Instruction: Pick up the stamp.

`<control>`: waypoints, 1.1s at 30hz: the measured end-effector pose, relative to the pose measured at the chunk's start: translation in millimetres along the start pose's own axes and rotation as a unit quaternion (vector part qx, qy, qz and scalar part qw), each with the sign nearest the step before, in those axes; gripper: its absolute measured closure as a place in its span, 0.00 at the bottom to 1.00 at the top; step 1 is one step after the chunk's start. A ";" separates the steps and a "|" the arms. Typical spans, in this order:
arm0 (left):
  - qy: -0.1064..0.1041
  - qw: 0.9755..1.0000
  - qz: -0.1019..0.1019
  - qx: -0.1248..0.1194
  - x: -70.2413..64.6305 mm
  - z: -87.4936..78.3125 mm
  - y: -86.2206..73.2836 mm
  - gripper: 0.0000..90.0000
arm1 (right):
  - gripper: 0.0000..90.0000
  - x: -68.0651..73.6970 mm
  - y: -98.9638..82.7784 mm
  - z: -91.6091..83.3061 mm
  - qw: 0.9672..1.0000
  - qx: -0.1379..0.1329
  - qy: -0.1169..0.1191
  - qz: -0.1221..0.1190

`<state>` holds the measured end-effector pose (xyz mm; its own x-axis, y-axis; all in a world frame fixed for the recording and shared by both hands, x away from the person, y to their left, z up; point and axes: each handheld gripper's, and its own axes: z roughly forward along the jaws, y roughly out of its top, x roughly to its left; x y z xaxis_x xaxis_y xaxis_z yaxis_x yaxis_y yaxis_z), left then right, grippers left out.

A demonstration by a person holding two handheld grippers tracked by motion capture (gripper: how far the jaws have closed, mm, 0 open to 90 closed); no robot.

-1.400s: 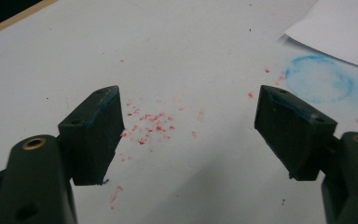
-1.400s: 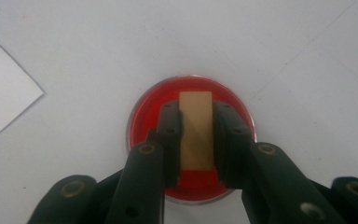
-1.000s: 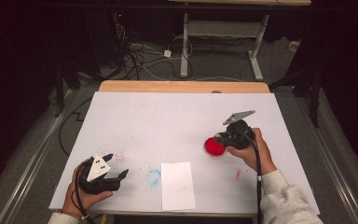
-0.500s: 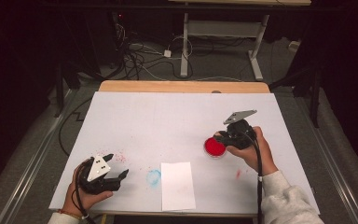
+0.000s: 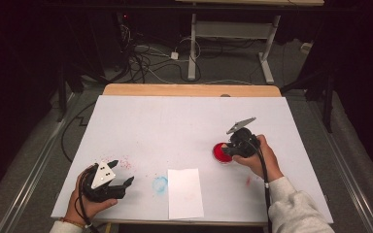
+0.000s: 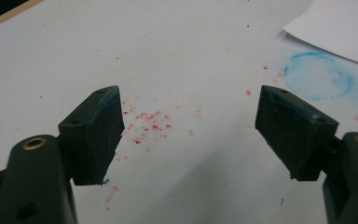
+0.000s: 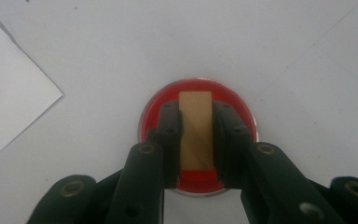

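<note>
Two claws: both were at the white worktop, one busy and one idle.
Right claw: the right claw was clamped on a small wooden block, which appeared to be a stamp.
Block: it stood pressed down into a round red ink pad, its lower end already red.
Pad: in the high view the pad lay on the right half of the worktop, just beside the right claw and well apart from the paper.
Left claw: the left claw had its jaws wide apart and held nothing; in the high view the left claw rested near the front left edge.
Paper: a white sheet lay near the front edge, between the two hands; no clear print could be made out on it.
Marks: red specks and a blue ring stained the worktop by the left claw.
Done: the block was gripped and seemed to be taking ink.
Left: by these pictures, lifting the block, carrying it to the sheet and pressing a print had not yet been done.
</note>
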<state>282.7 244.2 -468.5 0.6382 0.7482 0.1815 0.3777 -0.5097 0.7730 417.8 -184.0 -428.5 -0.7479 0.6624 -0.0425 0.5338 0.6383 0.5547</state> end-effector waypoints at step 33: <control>0.001 1.000 0.011 0.007 -0.8 0.4 -1.8 0.26 | 0.84 0.2 -6.0 16.8 1.000 0.016 0.004 -0.004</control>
<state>281.7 244.4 -470.2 0.6458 0.7370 0.1995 0.3732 -0.5327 0.7596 421.1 -181.1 -445.8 -0.7559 0.6534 -0.0398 0.5397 0.6565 0.5270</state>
